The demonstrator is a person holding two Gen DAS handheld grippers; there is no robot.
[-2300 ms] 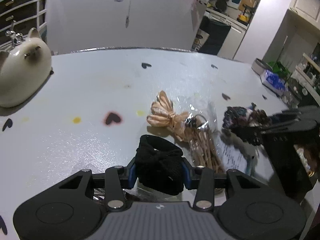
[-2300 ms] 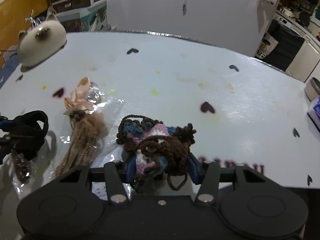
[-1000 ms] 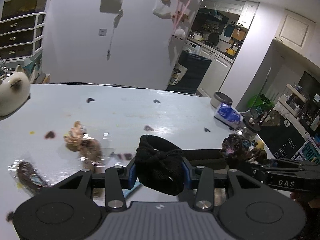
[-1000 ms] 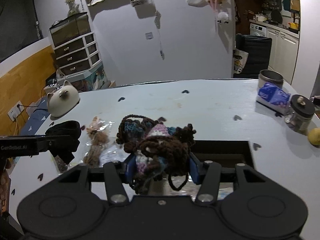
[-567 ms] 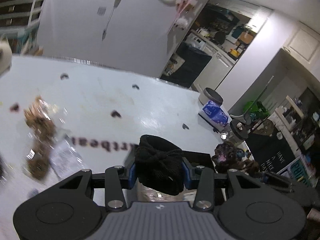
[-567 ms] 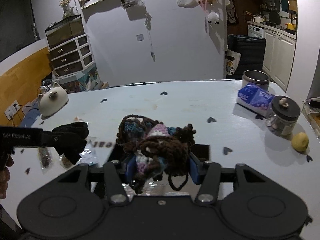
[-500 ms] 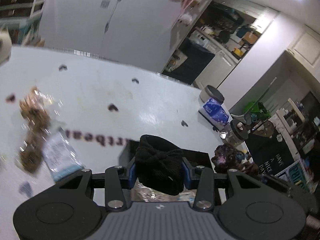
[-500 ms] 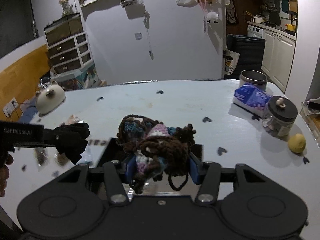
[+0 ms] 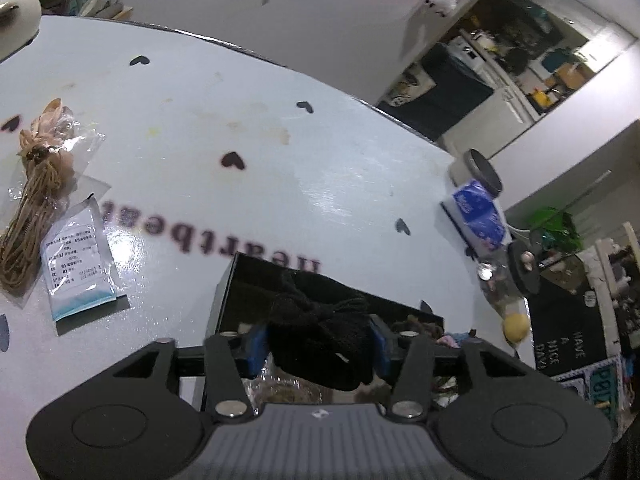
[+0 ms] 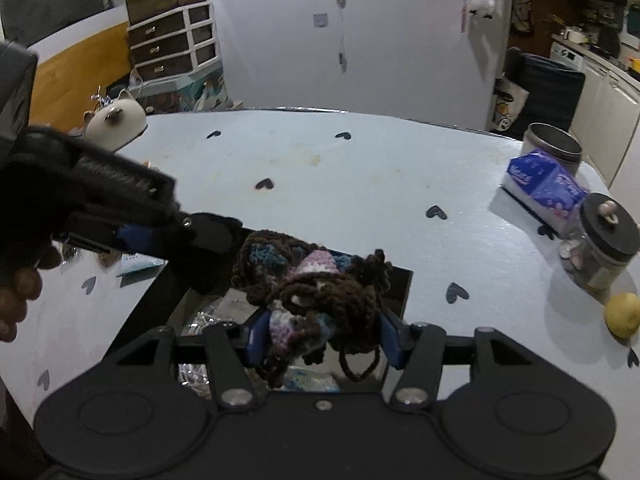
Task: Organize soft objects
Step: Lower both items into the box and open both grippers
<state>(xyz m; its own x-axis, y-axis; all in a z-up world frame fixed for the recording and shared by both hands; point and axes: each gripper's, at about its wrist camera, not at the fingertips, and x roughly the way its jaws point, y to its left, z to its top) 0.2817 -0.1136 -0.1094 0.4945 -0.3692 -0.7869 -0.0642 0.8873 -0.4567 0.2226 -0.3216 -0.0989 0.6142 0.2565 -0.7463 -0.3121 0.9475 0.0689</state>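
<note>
Left wrist view: my left gripper (image 9: 318, 342) had carried the black knit bow (image 9: 320, 330) over the black box (image 9: 228, 292); jaws were just easing apart, bow still between them. My right gripper (image 10: 322, 340) remained clamped on the crocheted bundle (image 10: 316, 292), release pending.

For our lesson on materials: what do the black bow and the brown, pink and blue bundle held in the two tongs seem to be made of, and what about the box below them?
Black bow: knitted yarn, matte, fuzzy ribbing.
Multicoloured bundle: crocheted yarn, looped stitches, loose strand.
Black box: rigid, glossy walls, perhaps plastic or coated card.
</note>
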